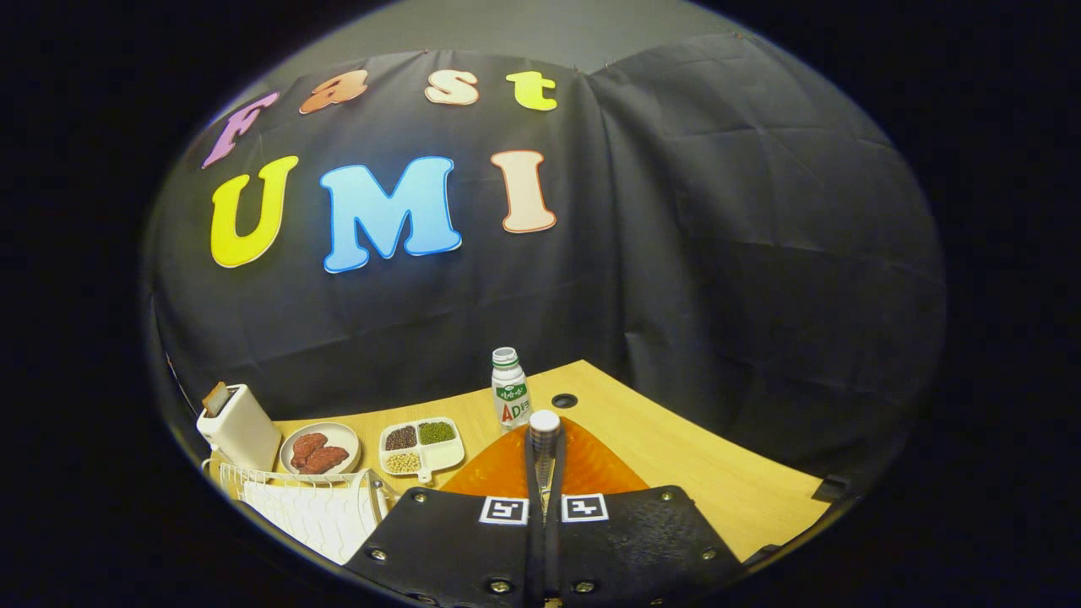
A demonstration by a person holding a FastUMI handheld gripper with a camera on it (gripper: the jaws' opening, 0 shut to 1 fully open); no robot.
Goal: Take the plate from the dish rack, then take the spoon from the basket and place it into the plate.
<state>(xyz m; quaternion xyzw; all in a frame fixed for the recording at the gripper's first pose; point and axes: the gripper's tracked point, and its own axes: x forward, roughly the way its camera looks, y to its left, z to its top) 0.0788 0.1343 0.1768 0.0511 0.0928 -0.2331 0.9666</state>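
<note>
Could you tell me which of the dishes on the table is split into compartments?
The white tray beside the bottle: three sections of beans. The round plate holds meat; the orange plate lies under the claw, shut on the spoon.

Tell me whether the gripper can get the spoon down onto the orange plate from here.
Probably yes. The gripper is shut on the spoon, held upright between its fingers, and the orange plate lies on the table just ahead and below, with nothing between them.

A toaster (239, 426), meat dish (320, 448), divided bean tray (420, 446) and bottle (510, 390) stand on the table (676, 447).
</note>
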